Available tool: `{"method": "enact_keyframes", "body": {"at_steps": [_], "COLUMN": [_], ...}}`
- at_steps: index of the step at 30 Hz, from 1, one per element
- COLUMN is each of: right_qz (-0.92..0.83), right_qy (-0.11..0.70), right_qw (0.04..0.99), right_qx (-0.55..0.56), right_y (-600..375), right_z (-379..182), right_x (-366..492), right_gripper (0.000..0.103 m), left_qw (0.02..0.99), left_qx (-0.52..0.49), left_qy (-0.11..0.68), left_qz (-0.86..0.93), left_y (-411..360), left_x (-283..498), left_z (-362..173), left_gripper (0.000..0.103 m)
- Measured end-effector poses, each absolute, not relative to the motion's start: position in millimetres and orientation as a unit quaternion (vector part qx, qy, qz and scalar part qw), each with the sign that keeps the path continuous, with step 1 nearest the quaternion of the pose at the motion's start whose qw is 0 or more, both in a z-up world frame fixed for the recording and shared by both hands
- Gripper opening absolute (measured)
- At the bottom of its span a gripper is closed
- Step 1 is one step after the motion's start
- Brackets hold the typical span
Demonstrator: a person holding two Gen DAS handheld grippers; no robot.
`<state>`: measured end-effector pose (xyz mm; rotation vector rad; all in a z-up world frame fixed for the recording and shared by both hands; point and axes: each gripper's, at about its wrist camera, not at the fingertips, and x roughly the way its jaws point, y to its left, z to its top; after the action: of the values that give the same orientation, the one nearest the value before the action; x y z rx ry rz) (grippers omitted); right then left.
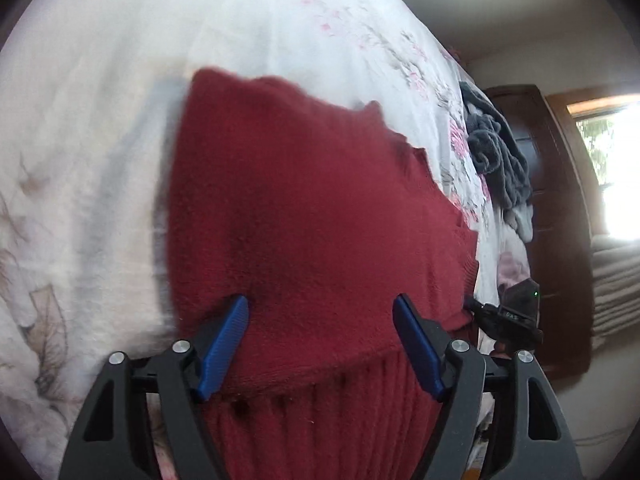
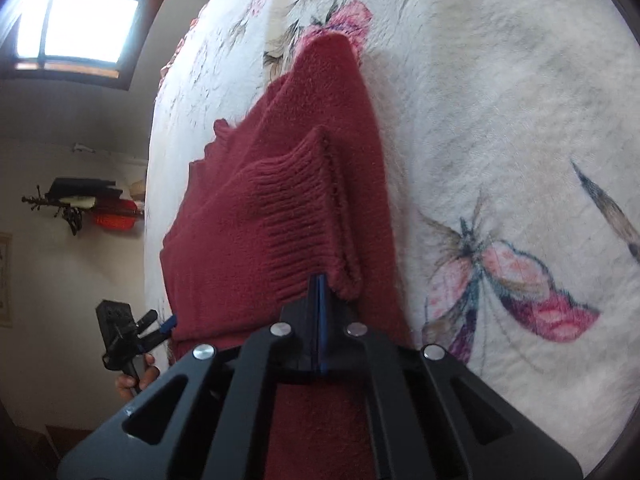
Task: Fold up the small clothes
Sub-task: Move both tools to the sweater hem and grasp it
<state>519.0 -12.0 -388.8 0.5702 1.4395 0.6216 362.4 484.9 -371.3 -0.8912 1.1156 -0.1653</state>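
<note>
A dark red knit sweater (image 1: 304, 200) lies on a white blanket with flowers and butterflies (image 1: 100, 120). My left gripper (image 1: 320, 302) is open, its blue pads (image 1: 224, 348) spread over the sweater near the ribbed hem, holding nothing. In the right wrist view my right gripper (image 2: 319, 280) is shut on the ribbed edge (image 2: 288, 216) of the sweater (image 2: 320, 120), lifting a fold of it above the blanket (image 2: 500, 120). The left gripper (image 2: 168, 324) shows at the sweater's left edge, held by a hand (image 2: 134, 380). The right gripper (image 1: 508, 316) appears at the sweater's right edge.
A pile of grey clothes (image 1: 496, 152) lies further along the bed. Beyond the bed's edge stand a dark wooden door (image 1: 560, 200) and a bright window (image 2: 80, 20). A wall rack with dark and red items (image 2: 84, 204) hangs to the left.
</note>
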Motion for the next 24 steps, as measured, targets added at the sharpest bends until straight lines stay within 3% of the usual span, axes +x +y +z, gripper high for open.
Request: {"method": "enact_keyframes", "body": {"at_steps": [2, 5, 7, 10, 17, 24], "right_qz": [0.287, 0.294, 0.272, 0.260, 0.298, 0.270], "right_qy": [0.624, 0.624, 0.648, 0.652, 0.647, 0.704], "right_qw": [0.681, 0.685, 0.683, 0.677, 0.667, 0.620], "right_qx": [0.253, 0.235, 0.198, 0.220, 0.217, 0.216], "right_y": [-10, -3, 6, 5, -26, -114], "right_z": [-374, -370, -387, -385, -324, -329], "right_x": [514, 504, 505, 508, 438, 298], "right_gripper": [0.008, 0.008, 0.000, 0.002, 0.045, 0.055], "left_qw": [0.754, 0.759, 0.753, 0.747, 0.757, 0.714], "left_qx": [-0.419, -0.405, -0.398, -0.415, -0.412, -0.444], "left_qy": [0.500, 0.505, 0.521, 0.518, 0.505, 0.538], "left_qz": [-0.077, -0.071, -0.052, -0.031, -0.041, -0.055], "left_y": [488, 488, 488, 494, 484, 451], "left_x": [356, 346, 342, 334, 233, 73], "left_z": [-363, -362, -368, -357, -302, -311], "left_gripper": [0.075, 0.076, 0.076, 0.076, 0.080, 0.081]}}
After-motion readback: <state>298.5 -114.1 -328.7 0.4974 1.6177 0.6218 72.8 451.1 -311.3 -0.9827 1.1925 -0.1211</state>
